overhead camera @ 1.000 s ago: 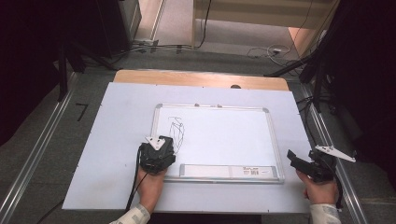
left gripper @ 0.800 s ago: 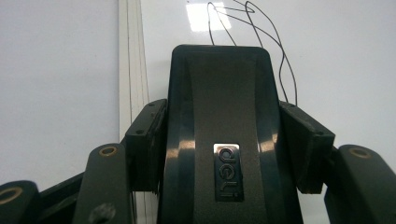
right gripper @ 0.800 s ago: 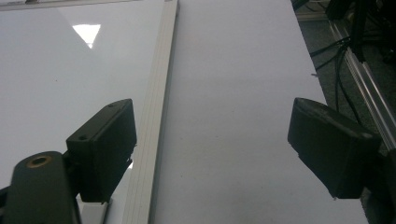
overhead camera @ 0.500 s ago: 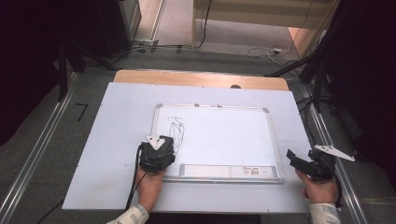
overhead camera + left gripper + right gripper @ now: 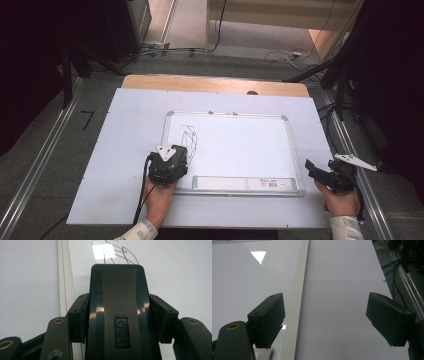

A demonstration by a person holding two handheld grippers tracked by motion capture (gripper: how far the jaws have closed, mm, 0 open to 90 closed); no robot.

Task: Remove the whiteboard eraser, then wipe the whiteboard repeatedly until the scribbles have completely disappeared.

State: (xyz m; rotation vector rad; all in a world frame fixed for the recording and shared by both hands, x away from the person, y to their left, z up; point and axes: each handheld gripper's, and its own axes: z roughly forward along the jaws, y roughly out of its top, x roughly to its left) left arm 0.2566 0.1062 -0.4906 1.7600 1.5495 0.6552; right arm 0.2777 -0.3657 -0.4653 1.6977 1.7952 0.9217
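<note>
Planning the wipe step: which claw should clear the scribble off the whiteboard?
Left. The left claw is shut on the black eraser, just short of the scribble. The right claw is open, empty, beyond the whiteboard's right edge.

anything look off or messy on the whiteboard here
Nothing stands out. The whiteboard lies flat and square on the table, with only a black scribble near its left edge. The left gripper holds a black eraser just below the scribble.

The high view is looking forward and down over the whole whiteboard [image 5: 235, 150]; the left gripper view is sitting close above its drawn lines [image 5: 117, 251], and the right gripper view is skimming low along its right frame [image 5: 298, 297]
</note>
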